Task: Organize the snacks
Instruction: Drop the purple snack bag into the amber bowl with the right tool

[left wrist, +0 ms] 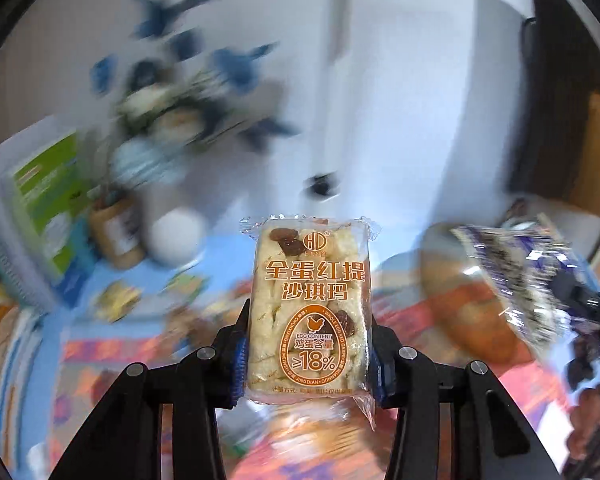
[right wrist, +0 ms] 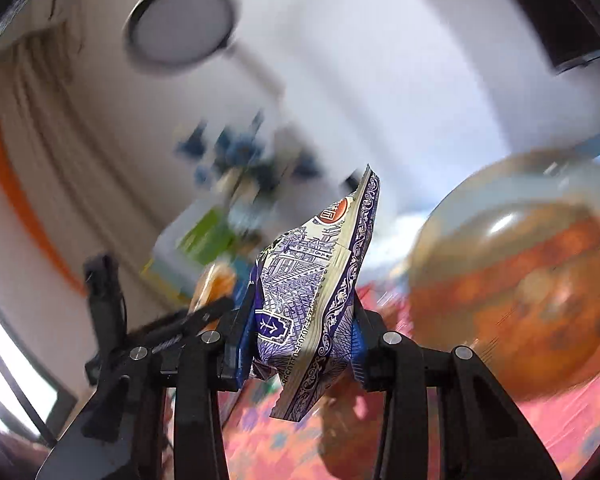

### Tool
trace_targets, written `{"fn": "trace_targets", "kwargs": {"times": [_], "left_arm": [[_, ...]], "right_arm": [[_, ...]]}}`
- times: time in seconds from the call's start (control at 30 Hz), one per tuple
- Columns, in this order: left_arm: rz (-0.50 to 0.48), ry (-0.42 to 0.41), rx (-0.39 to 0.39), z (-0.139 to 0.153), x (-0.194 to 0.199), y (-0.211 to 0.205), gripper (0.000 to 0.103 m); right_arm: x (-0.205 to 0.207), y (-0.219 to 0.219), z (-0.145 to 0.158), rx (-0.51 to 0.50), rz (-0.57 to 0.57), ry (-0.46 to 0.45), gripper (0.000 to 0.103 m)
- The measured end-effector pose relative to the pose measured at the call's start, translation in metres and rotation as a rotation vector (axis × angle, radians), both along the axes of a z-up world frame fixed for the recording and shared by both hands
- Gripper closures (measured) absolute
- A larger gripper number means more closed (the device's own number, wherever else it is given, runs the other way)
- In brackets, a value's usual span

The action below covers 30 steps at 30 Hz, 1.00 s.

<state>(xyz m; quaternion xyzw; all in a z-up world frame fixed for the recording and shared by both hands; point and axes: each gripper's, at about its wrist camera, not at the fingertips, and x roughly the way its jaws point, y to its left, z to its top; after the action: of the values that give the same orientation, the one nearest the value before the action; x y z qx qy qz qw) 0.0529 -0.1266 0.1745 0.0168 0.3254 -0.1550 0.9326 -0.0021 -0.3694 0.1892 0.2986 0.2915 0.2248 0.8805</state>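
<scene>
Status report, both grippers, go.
Left gripper shut on sachima cake pack, held upright. Right gripper shut on blue-white snack packet. Clear bowl close on the right. Background motion-blurred.

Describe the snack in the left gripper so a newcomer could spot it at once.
Start at the patterned tablecloth; above it the left gripper is shut on a clear-wrapped snack, held upright. It is a pale puffed block with dark raisins, orange Chinese lettering and an egg badge reading >18%. The right gripper's packet is instead purple and silver.
</scene>
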Motion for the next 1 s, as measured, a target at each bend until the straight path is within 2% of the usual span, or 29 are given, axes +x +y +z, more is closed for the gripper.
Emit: {"fn": "trace_targets", "kwargs": {"times": [0.1, 0.2, 0.27, 0.3, 0.33, 0.37, 0.43, 0.53, 0.67, 0.8, 1.0], "left_arm": [[-0.075, -0.004, -0.019, 0.008, 0.011, -0.047, 0.058], [-0.171, 0.029, -0.049, 0.004, 0.021, -0.099, 0.058], [-0.237, 0.055, -0.03, -0.008, 0.028, -0.129, 0.048], [-0.25, 0.072, -0.002, -0.017, 0.032, -0.142, 0.026], [-0.237, 0.088, 0.051, -0.026, 0.035, -0.153, 0.008], [-0.211, 0.085, 0.101, -0.033, 0.036, -0.159, 0.006], [-0.181, 0.065, 0.166, -0.04, 0.037, -0.162, 0.006], [-0.185, 0.077, 0.178, -0.045, 0.039, -0.153, 0.006], [-0.156, 0.078, 0.15, -0.041, 0.04, -0.122, 0.006], [-0.132, 0.087, 0.126, -0.03, 0.035, -0.077, 0.006], [-0.017, 0.102, 0.122, -0.015, 0.038, 0.026, 0.006]], "right_arm": [[0.013, -0.042, 0.003, -0.028, -0.1, 0.005, 0.065], [0.024, -0.072, -0.006, -0.027, -0.165, 0.038, 0.064], [0.026, -0.09, -0.018, -0.042, -0.219, 0.07, 0.06], [0.026, -0.097, -0.024, -0.059, -0.247, 0.09, 0.042], [0.029, -0.101, -0.032, -0.096, -0.27, 0.141, 0.027], [0.033, -0.105, -0.041, -0.145, -0.303, 0.211, 0.01], [0.028, -0.113, -0.051, -0.202, -0.391, 0.265, 0.01], [0.013, -0.125, -0.05, -0.217, -0.421, 0.247, 0.01], [0.009, -0.106, -0.031, -0.272, -0.426, 0.197, 0.01], [0.016, -0.06, -0.009, -0.319, -0.34, 0.13, 0.01], [0.024, 0.036, 0.004, -0.375, -0.168, 0.085, 0.01]]}}
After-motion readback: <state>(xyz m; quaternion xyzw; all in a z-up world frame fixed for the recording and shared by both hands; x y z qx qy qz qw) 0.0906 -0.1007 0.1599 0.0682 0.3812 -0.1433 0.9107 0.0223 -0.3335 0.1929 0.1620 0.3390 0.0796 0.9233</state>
